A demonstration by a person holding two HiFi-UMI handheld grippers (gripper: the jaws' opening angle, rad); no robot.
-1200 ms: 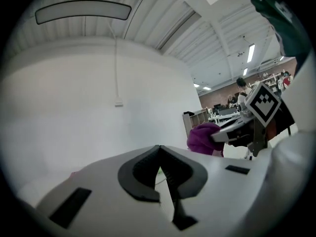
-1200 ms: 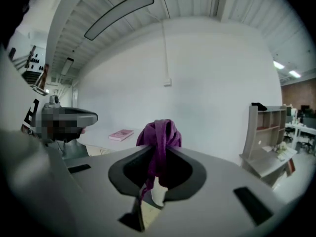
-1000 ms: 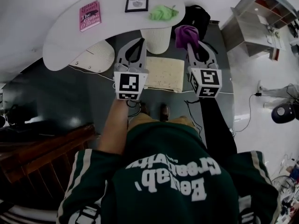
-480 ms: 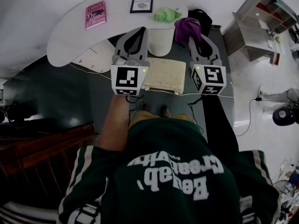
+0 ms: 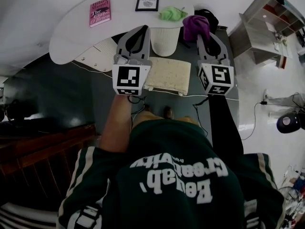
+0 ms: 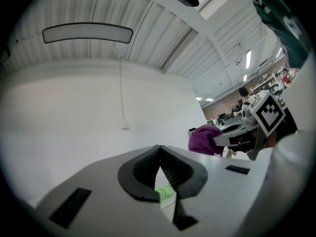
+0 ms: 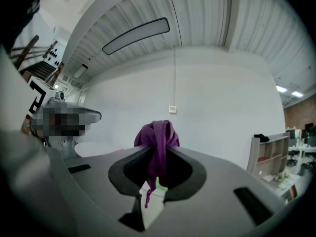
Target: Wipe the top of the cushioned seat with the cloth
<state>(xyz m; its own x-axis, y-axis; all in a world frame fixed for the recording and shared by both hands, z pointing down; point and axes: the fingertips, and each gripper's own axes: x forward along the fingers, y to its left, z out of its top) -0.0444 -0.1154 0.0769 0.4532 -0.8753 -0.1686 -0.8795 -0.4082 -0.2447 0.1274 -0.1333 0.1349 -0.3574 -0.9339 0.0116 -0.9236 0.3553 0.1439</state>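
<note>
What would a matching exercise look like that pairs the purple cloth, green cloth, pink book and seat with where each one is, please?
Things:
1. purple cloth
2. green cloth
3. pink book
4. seat

Places:
A. lying on the table, towards its left end
B. off the table, lower down
C. clamped in the right gripper
D. lying on the table, towards its right end

Pairs: 1-C, 2-D, 3-A, 4-B
</note>
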